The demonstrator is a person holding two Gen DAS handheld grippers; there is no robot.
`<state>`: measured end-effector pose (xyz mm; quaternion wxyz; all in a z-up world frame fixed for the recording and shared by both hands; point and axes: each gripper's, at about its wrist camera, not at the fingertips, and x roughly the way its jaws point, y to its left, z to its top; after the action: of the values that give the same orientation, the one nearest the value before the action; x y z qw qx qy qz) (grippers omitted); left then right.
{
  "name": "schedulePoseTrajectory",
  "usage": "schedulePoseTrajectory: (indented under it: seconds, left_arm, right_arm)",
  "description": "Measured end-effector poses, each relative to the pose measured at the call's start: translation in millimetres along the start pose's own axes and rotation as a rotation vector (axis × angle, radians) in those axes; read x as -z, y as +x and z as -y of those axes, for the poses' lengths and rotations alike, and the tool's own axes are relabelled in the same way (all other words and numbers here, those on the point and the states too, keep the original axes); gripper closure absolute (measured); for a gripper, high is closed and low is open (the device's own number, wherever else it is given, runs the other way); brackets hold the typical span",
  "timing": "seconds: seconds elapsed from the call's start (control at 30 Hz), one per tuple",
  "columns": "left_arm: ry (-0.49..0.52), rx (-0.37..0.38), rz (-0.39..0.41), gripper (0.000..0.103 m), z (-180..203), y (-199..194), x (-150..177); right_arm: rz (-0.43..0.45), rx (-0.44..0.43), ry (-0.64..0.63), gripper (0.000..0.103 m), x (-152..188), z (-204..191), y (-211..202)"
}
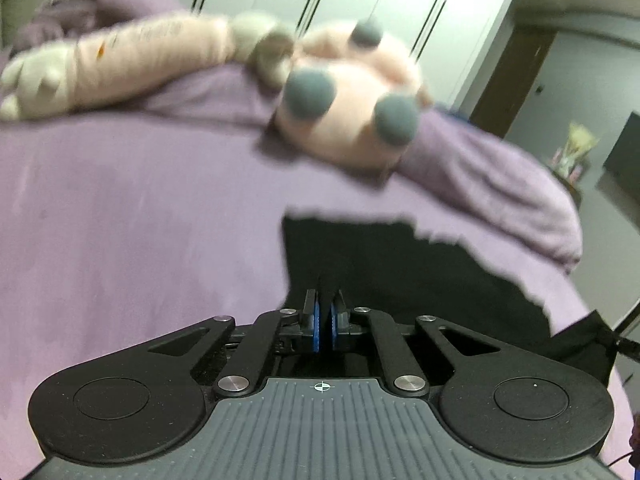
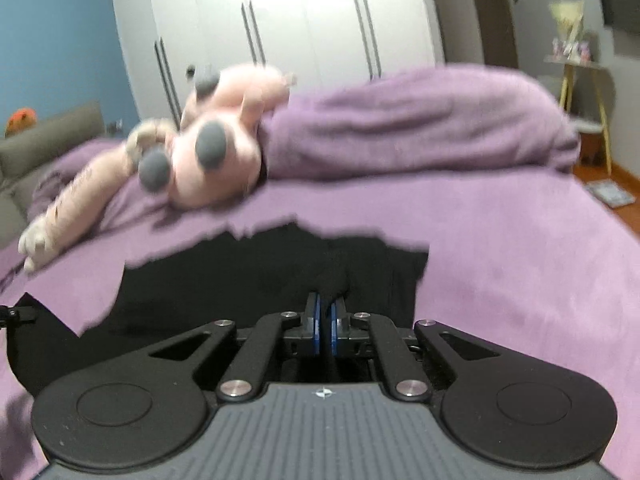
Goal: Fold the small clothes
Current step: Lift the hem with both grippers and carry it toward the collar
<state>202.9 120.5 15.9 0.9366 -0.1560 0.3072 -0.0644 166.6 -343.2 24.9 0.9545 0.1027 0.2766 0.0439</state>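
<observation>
right gripper [image 2: 325, 312] pinching black cloth [image 2: 248, 276]; left gripper [image 1: 325, 312] nearly closed, grip on cloth unclear. both views blurred.

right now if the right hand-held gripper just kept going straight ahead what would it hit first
The right hand-held gripper is shut on the black garment, so more of that cloth comes first. Beyond it lie the purple bedspread and, probably, the heaped purple blanket; depth is unclear.
</observation>
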Motion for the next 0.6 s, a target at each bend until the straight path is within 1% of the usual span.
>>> schedulePoseTrajectory:
  seconds: [0.07, 0.1, 0.17, 0.2, 0.3, 0.37, 0.4, 0.43, 0.47, 0.5, 0.53, 0.57, 0.6]
  left_arm:
    - [0.018, -0.001, 0.060, 0.096, 9.5, 6.5, -18.9]
    - [0.024, -0.005, 0.072, 0.096, 13.4, 13.3, -25.9]
    - [0.029, -0.007, 0.058, 0.096, 17.1, 39.2, -36.3]
    - [0.024, -0.012, 0.038, 0.096, 16.6, 52.2, -36.7]
    - [0.003, -0.037, -0.064, 0.096, 13.0, 102.4, -29.7]
    - [0.012, -0.065, -0.133, 0.095, 10.4, 126.9, -18.9]
    - [0.023, -0.072, -0.156, 0.095, 9.1, 133.6, -13.0]
    - [0.029, -0.067, -0.172, 0.092, 7.7, 137.9, -8.0]
    - [0.031, -0.058, -0.180, 0.083, 6.2, 140.0, -3.4]
    - [0.030, -0.043, -0.180, 0.073, 3.7, 140.7, 0.4]
    - [0.033, -0.025, -0.180, 0.068, 2.1, 141.3, 3.9]
    - [0.041, -0.021, -0.183, 0.062, 1.3, 142.3, 7.3]
    - [0.050, -0.024, -0.190, 0.060, 1.3, 144.9, 8.6]
  right_arm:
    - [0.047, 0.009, 0.024, 0.099, -16.7, 2.6, 4.5]
    - [0.056, 0.017, 0.038, 0.099, -23.1, 4.4, 9.8]
    - [0.044, 0.025, 0.041, 0.099, -28.8, 8.0, 25.5]
    - [0.026, 0.028, 0.040, 0.099, -28.3, 10.5, 36.4]
    - [-0.050, 0.039, 0.051, 0.099, -18.3, 19.4, 71.8]
    - [-0.097, 0.059, 0.053, 0.098, -9.4, 24.8, 92.5]
    - [-0.129, 0.064, 0.056, 0.098, -6.1, 28.4, 102.3]
    - [-0.154, 0.062, 0.065, 0.097, -1.6, 30.6, 107.7]
    - [-0.169, 0.063, 0.077, 0.095, 1.1, 34.2, 111.6]
    - [-0.179, 0.065, 0.083, 0.088, 2.8, 37.6, 115.0]
    - [-0.182, 0.073, 0.084, 0.083, 4.6, 39.1, 116.1]
    - [-0.182, 0.081, 0.090, 0.069, 6.4, 41.9, 116.8]
    - [-0.182, 0.081, 0.099, 0.064, 7.3, 44.0, 118.0]
